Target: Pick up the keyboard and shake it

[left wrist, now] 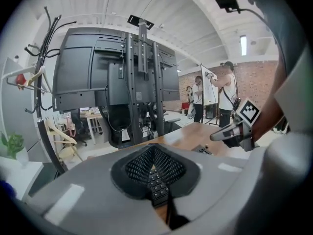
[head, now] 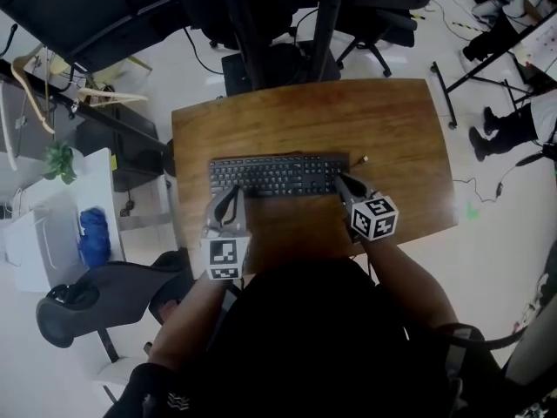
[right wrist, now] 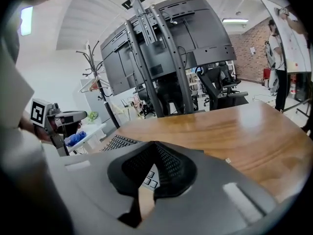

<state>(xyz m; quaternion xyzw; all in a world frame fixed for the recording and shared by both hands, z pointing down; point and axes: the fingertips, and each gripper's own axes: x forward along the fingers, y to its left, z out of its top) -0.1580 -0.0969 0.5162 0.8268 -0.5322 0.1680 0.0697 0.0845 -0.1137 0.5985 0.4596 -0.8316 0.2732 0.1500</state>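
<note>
Head view: keyboard [head: 278,174] spans the middle of the counter [head: 392,138]; left tongs [head: 231,200] meet its 7 o'clock corner, right tongs [head: 345,185] its 4 o'clock corner. Left gripper view: tongs pinch the keyboard's edge, keys showing between them. Right gripper view: tongs likewise pinch the keyboard.
</note>
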